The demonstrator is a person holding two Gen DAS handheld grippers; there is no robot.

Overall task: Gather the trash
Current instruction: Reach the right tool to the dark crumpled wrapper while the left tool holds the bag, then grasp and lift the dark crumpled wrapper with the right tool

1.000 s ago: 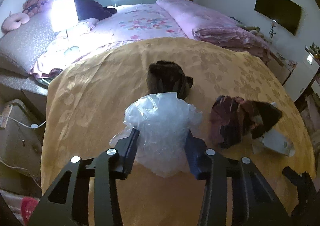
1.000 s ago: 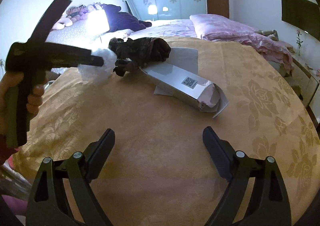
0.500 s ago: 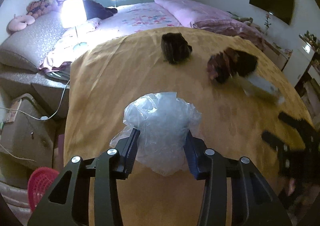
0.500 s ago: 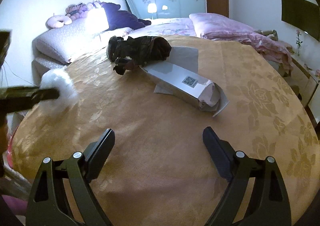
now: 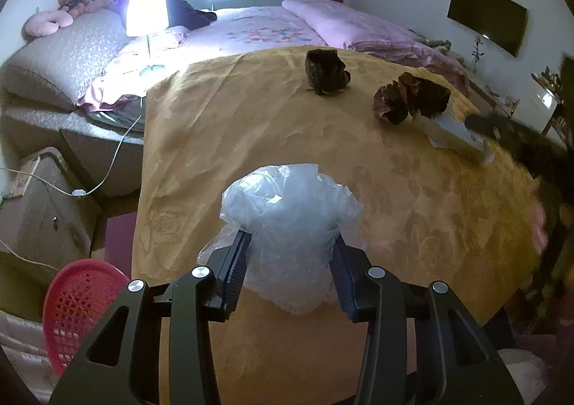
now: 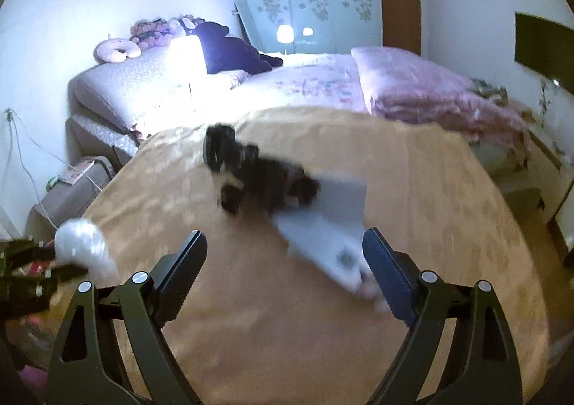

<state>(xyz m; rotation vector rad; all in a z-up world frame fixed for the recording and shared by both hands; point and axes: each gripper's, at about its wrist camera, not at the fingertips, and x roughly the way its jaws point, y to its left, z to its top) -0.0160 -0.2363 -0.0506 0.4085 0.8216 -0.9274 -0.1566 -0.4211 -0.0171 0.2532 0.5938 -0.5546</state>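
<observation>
A gold floral cloth (image 5: 222,139) is covering the table. Near its far edge a dark wad (image 5: 325,72) is lying; right of that, a brownish crumpled wad (image 5: 409,98) is resting against a white carton (image 5: 452,136). Above the cloth's near part, the left gripper (image 5: 290,259) is pinching a crinkled clear plastic bag (image 5: 288,225), bulging between its pads. The right gripper (image 6: 285,263) is hovering wide open, empty, its right finger beside the carton.

Gold-clothed table (image 5: 222,139), two dark wads (image 5: 326,71), white box (image 5: 455,136)
</observation>
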